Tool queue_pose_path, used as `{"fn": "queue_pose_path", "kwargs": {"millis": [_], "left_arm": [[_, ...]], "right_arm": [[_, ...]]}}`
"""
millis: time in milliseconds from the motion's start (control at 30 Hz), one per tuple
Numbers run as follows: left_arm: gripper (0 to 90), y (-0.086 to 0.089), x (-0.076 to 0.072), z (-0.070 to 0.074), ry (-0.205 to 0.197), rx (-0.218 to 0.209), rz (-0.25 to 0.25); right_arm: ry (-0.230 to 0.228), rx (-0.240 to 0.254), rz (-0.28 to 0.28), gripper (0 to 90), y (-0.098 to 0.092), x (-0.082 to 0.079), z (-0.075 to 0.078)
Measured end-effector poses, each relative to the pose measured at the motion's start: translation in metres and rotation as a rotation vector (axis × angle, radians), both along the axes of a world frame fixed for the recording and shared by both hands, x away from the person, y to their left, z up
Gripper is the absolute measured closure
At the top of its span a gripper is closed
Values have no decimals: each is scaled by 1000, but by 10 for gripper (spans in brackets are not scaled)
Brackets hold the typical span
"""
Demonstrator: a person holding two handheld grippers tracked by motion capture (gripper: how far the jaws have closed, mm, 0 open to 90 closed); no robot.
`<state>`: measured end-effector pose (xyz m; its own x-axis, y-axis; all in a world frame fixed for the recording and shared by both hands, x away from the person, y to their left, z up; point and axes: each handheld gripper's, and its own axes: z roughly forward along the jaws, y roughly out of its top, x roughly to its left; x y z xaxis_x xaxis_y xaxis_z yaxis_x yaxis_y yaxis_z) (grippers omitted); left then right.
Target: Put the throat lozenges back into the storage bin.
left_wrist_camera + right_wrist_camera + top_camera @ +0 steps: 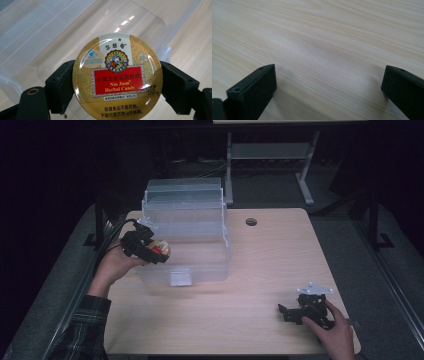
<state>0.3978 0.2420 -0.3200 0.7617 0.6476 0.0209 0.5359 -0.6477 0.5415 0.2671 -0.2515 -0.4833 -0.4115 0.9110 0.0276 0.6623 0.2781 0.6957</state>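
The left gripper [152, 251] clamped the candy tin [117, 77] by its rim, a jaw on either side, lid facing the camera — a grip that kept it level above the clear bin [186, 237], probably to lower it in. The bin's near wall stood just beside the tin, the one thing to clear. The right gripper [295, 312] rested on the table [260, 270] well apart, jaws wide and empty.
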Motion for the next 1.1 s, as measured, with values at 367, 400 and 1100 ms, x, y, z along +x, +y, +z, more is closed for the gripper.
{"fn": "queue_pose_path", "kwargs": {"millis": [367,400,1100], "left_arm": [[199,19,6,-6,11,8,56],[198,20,7,-7,13,6,62],[197,41,14,-25,33,31,127]], "right_arm": [[0,0,0,0,0,0,0],[0,0,0,0,0,0,0],[0,0,0,0,0,0,0]]}}
